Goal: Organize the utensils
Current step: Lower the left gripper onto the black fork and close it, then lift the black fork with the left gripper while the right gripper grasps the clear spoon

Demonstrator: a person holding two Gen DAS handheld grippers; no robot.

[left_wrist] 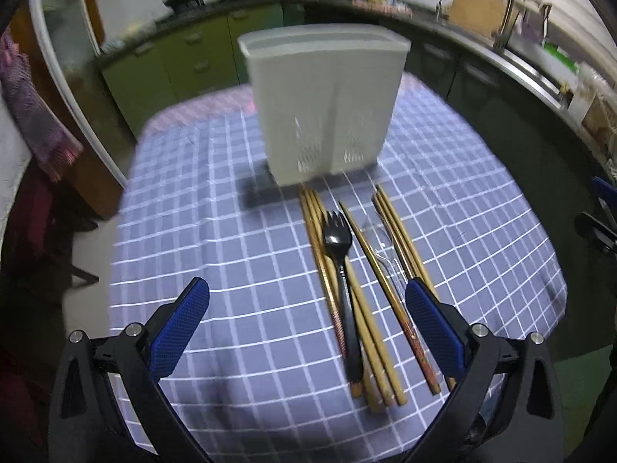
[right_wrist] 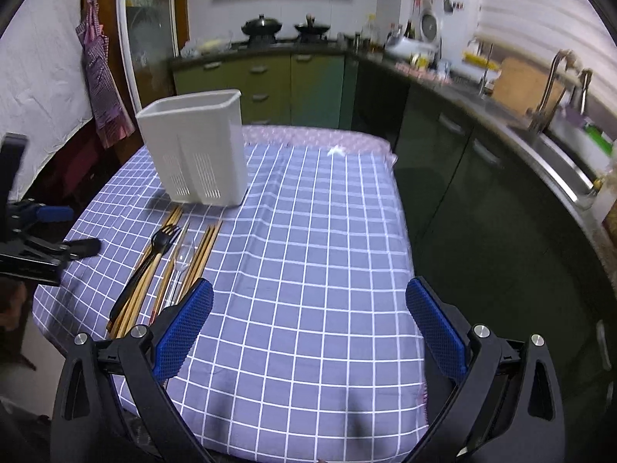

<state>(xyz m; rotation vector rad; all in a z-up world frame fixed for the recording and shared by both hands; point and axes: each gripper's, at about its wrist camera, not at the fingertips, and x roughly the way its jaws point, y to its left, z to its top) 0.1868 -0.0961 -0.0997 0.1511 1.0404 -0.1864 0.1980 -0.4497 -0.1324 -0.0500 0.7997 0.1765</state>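
A white perforated utensil holder stands upright on the blue checked tablecloth. In front of it lie several wooden chopsticks, a black plastic spork and a clear plastic utensil. My left gripper hovers open over the cloth, its right finger above the chopstick handles. Also open, my right gripper is over bare cloth to the right of the utensils. The left gripper shows at the left edge of the right wrist view.
Green kitchen cabinets and a counter with two black pots run behind the table. A sink with a tap lines the right side. A checked apron hangs at the left. The table's right edge drops to dark floor.
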